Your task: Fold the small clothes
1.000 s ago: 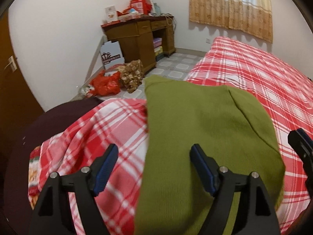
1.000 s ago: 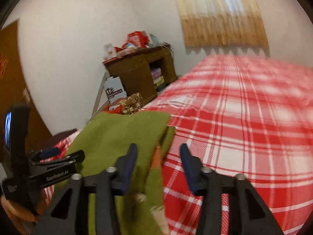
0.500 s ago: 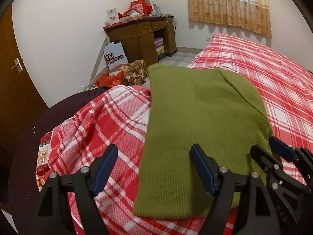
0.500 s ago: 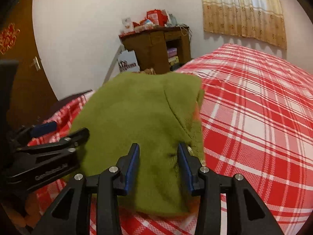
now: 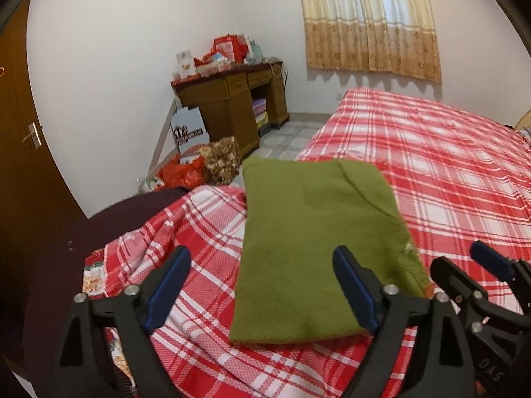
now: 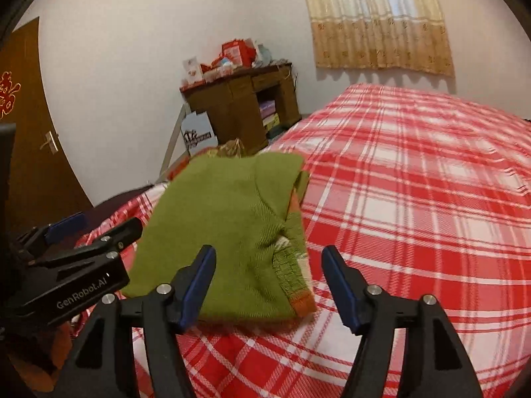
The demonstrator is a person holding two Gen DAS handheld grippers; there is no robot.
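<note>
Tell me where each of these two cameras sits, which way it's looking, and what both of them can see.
Left wrist: sits on the left gripper, looking forward and down at the green garment on the plaid bed; its opening jaws are empty; the right gripper shows at right.
Right wrist: sits on the right gripper, facing likewise; its opening jaws are empty; the left gripper shows at left.
Shared: garment, bed, wooden desk, curtain, door.
</note>
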